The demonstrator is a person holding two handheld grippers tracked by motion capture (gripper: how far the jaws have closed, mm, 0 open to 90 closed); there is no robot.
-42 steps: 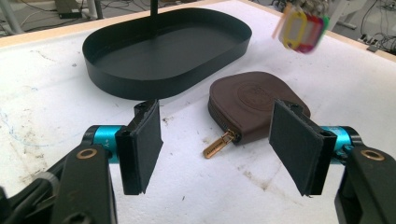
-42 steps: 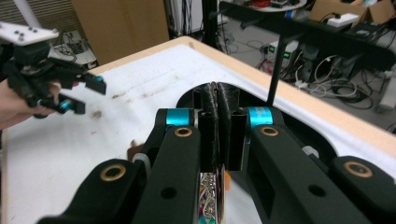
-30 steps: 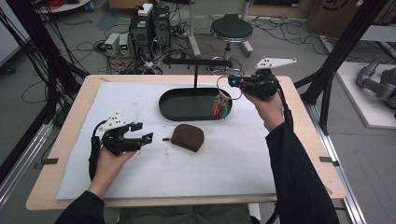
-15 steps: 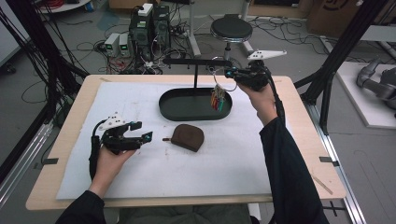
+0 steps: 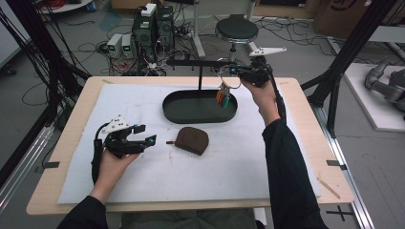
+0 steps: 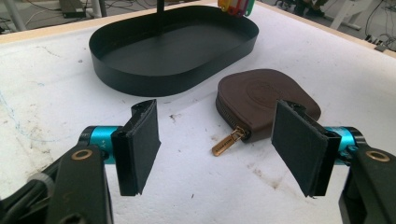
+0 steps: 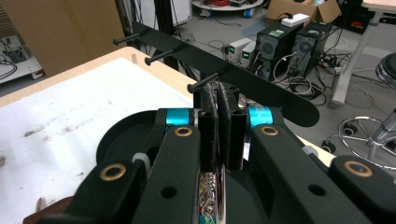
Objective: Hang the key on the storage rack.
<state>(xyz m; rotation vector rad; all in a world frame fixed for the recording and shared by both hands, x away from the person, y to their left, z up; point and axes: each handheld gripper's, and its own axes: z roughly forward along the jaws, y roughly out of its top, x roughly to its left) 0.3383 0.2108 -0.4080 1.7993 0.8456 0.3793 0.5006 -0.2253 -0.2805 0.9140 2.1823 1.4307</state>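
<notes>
Left gripper [image 5: 143, 140]: near me, low over the counter [image 5: 296, 100], fingers [image 6: 140, 144] spread apart with nothing between them, unmoved from a second ago.
Brown pouch [image 5: 192, 140]: lies flat on the white mat [image 5: 239, 176] just ahead of those open fingers, zip pull [image 6: 228, 142] pointing toward them.
Black tray [image 5: 199, 116]: farther up the mat, oval, bare inside; the post of the hook rack [image 5: 200, 62] rises from it.
Right gripper [image 5: 239, 71]: fingers [image 7: 219, 135] clenched on the key bunch [image 5: 223, 94], which hangs below them over the tray's far right end.
What changed: over the last second my right hand has carried the keys from the tray's right side up toward the rack's pegs.
Meaning: the ring looks lined up with the nearest peg [image 7: 205, 82], though I can't tell whether it is hooked on yet.
Room: beyond the counter, a floor of cables, computer boxes [image 5: 153, 24] and a round stool [image 5: 235, 29].
</notes>
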